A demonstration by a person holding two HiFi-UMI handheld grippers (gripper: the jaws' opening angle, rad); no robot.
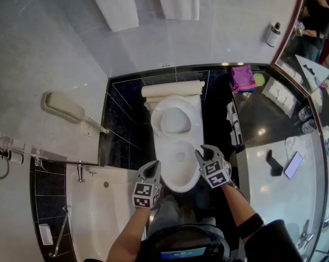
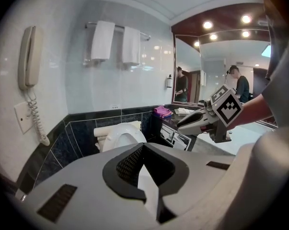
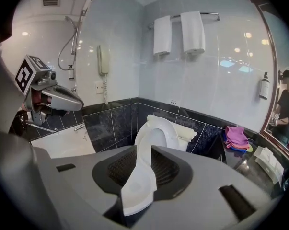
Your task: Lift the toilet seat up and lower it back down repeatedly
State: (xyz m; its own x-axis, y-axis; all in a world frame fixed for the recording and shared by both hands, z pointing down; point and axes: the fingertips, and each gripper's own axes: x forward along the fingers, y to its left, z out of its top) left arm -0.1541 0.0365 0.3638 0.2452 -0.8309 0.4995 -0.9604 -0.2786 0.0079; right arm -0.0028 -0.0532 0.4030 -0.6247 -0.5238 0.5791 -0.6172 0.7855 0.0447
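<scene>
The white toilet seat (image 1: 160, 120) stands raised against the tank, and it also shows upright in the right gripper view (image 3: 153, 127) and the left gripper view (image 2: 119, 139). Below it the bowl (image 1: 181, 183) lies uncovered. My left gripper (image 1: 154, 167) (image 2: 144, 150) hovers at the bowl's front left, its tips together and holding nothing. My right gripper (image 1: 199, 154) (image 3: 143, 150) is at the bowl's right rim with its jaws apart. The bowl's white rim shows through the gap, and I see no pad pressing on it.
A wall phone (image 1: 63, 107) hangs at the left and two white towels (image 1: 120, 4) above. A bathtub (image 1: 99, 201) lies left of the toilet. The dark counter (image 1: 262, 113) at the right holds a pink cloth (image 1: 243, 78) and a smartphone (image 1: 293, 164).
</scene>
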